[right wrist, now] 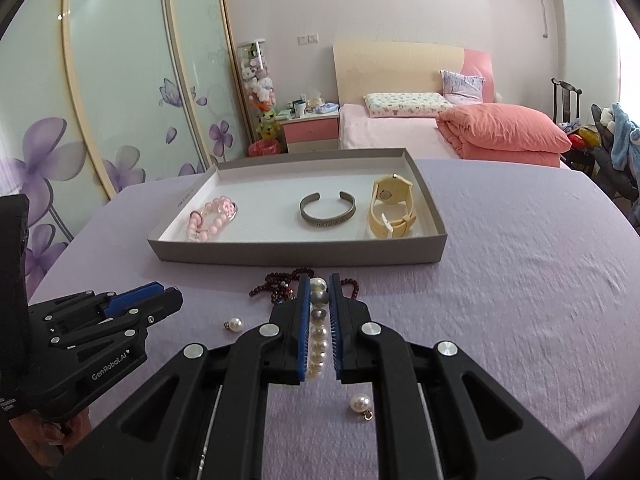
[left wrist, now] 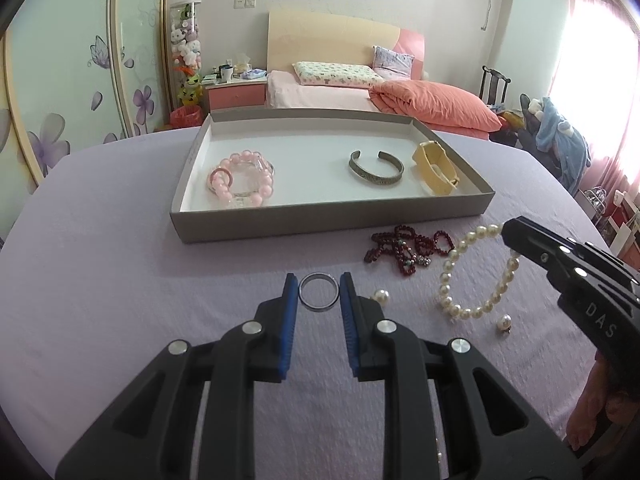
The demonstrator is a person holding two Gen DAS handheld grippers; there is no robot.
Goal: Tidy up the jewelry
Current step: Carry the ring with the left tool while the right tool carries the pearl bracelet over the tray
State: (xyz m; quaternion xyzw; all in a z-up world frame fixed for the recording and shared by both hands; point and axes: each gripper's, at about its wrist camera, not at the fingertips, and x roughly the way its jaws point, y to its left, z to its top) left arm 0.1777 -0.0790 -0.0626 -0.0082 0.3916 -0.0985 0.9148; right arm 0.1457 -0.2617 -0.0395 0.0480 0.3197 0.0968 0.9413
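Pearls (right wrist: 319, 336) sat clamped in the right tool (right wrist: 319, 312), while the left tool (left wrist: 319, 300) gripped a metal ring (left wrist: 319, 292) near the tray (left wrist: 280, 222).

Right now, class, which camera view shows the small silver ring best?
The left wrist view: the silver ring stands framed whole between the left gripper fingers, its open circle facing the camera. In the right wrist view the ring is not visible; only the left gripper shows from the side.
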